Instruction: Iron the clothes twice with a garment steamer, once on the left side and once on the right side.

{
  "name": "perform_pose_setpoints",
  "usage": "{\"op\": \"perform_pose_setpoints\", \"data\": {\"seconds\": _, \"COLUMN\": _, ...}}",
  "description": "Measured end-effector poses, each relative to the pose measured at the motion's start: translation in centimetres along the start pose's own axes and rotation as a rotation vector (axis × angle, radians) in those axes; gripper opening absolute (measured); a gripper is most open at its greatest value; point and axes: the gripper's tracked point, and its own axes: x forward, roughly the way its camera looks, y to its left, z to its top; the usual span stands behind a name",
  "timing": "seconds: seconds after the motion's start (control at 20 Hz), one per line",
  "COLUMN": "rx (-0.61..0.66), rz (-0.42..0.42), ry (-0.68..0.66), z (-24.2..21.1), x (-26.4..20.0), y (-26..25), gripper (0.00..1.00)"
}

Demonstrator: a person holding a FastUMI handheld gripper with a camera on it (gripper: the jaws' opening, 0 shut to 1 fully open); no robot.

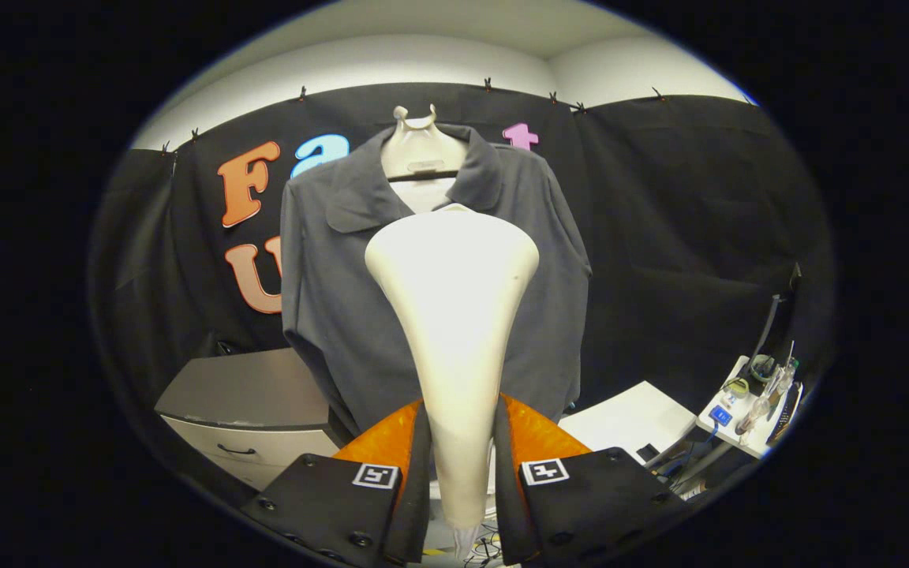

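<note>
between the claw [458,442] fingers, clamped, a smooth cream cone-shaped garment steamer [454,315] before a matte grey shirt [328,315]

**Black-draped booth under a pale ceiling**

Black cloth [660,237], clipped along its top edge, covers the walls below a white ceiling [439,47]. A grey drawer cabinet [253,410] stands lower left; a cluttered white side table [746,418] lower right.

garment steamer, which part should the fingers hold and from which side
Grip the narrow handle end of the cream, funnel-shaped garment steamer, coming from behind it. The body tapers there to a neck slim enough for the fingers, as the gripper shows now, shut on it from both sides. That keeps the wide head free, facing the dark grey collared shirt.
</note>
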Motion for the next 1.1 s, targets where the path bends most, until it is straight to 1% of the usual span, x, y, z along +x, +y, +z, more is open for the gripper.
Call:
{"op": "perform_pose_setpoints", "data": {"seconds": 0.25, "rx": -0.034, "rz": 0.027, "ry": -0.107, "z": 4.5, "x": -2.2, "y": 2.9, "gripper": 0.43}}
{"op": "perform_pose_setpoints", "data": {"seconds": 0.4, "rx": -0.052, "rz": 0.037, "ry": -0.154, "z": 6.3, "x": -2.6, "y": 4.6, "gripper": 0.43}}
{"op": "perform_pose_setpoints", "data": {"seconds": 0.55, "rx": -0.059, "rz": 0.047, "ry": -0.157, "z": 6.5, "x": -2.1, "y": 5.7, "gripper": 0.43}}
{"op": "perform_pose_setpoints", "data": {"seconds": 0.8, "rx": -0.062, "rz": 0.05, "ry": -0.125, "z": 5.5, "x": -0.9, "y": 6.3, "gripper": 0.43}}
{"op": "perform_pose_setpoints", "data": {"seconds": 1.1, "rx": -0.055, "rz": 0.05, "ry": -0.117, "z": 5.1, "x": -1.0, "y": 6.4, "gripper": 0.43}}
